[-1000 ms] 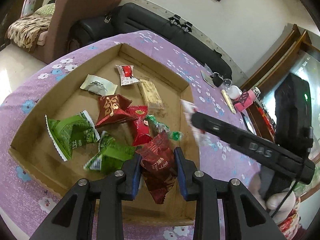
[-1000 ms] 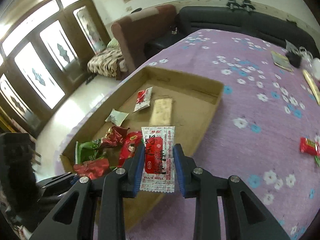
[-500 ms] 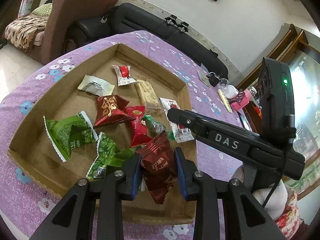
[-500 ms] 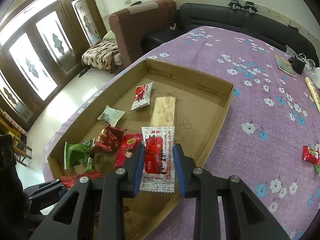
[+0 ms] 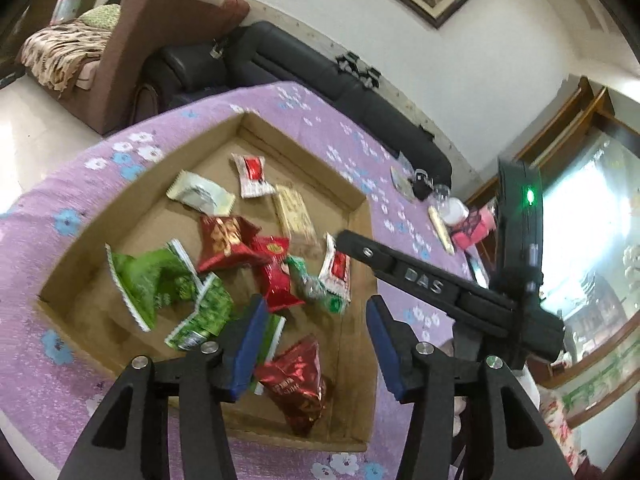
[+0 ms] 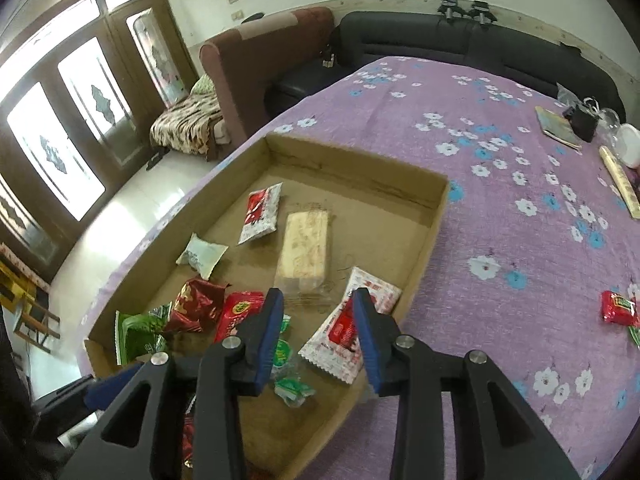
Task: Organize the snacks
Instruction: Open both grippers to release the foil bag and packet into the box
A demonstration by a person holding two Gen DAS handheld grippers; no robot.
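A shallow cardboard box (image 5: 360, 208) (image 6: 432, 232) on the purple flowered cloth holds several snack packets. My left gripper (image 5: 314, 340) hovers over its near corner with its jaws opening. A dark red foil packet (image 5: 296, 380) lies loose on the box floor below them, touching neither pad. My right gripper (image 6: 318, 320) is over the box's right side, its jaws also opening. The white-and-red sachet (image 6: 352, 332) (image 5: 338, 272) lies by the right wall, partly behind the right finger and free of the pads.
Green packets (image 5: 148, 276), red packets (image 6: 196, 308) and a beige bar (image 6: 306, 246) lie in the box. A red snack (image 6: 618, 308) sits on the cloth to the right. A book (image 6: 556, 126), a black pouch (image 6: 582, 120) and a long stick (image 6: 620, 184) lie far right.
The left jaws spread and the dark red packet dropped from them into the box. The right jaws parted and the white-and-red sachet left them and now lies in the box.
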